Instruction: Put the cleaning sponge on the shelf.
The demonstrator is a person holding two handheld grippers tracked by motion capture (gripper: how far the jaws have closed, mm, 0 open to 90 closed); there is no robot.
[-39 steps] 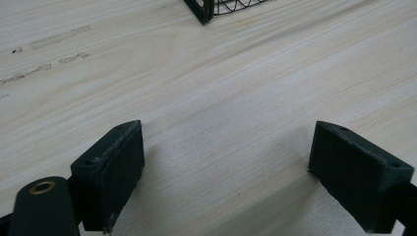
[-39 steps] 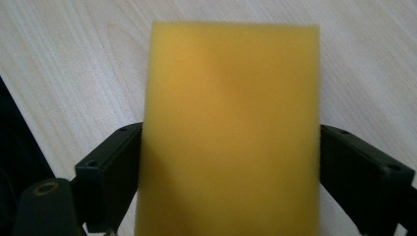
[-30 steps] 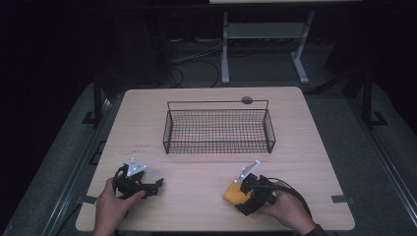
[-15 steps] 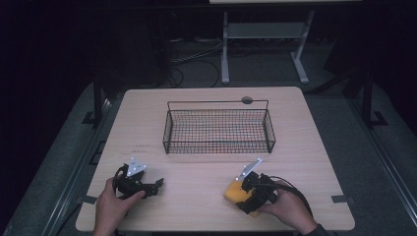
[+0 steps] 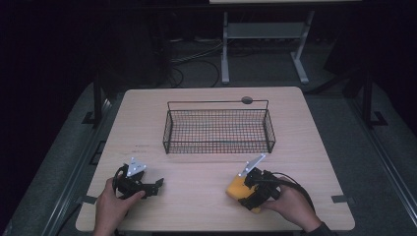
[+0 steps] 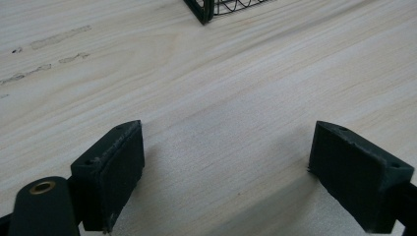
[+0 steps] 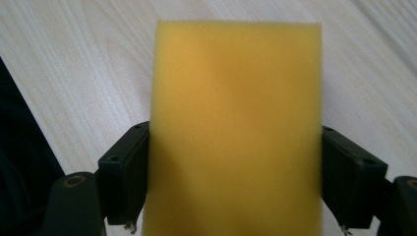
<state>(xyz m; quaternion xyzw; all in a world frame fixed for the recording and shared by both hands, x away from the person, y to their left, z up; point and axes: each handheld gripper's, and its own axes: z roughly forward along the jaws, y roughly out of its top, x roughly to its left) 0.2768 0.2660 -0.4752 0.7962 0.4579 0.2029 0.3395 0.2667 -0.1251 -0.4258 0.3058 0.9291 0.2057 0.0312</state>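
A yellow sponge (image 5: 234, 186) lies low over the table's near right part, with my right gripper (image 5: 247, 192) shut on it. In the right gripper view the sponge (image 7: 236, 98) stands between the two black jaws, and both pads press its sides. My left gripper (image 5: 157, 185) rests at the table's near left, held by a hand. It is open, and its jaws point right. In the left gripper view its pads (image 6: 115, 167) stand wide apart over bare wood with nothing between them.
A black wire basket (image 5: 219, 131) stands in the middle of the light wooden table (image 5: 196, 169), and one of its corners (image 6: 204, 10) reaches into the left gripper view. A small dark round disc (image 5: 247, 100) lies behind the basket. Dark floor surrounds the table.
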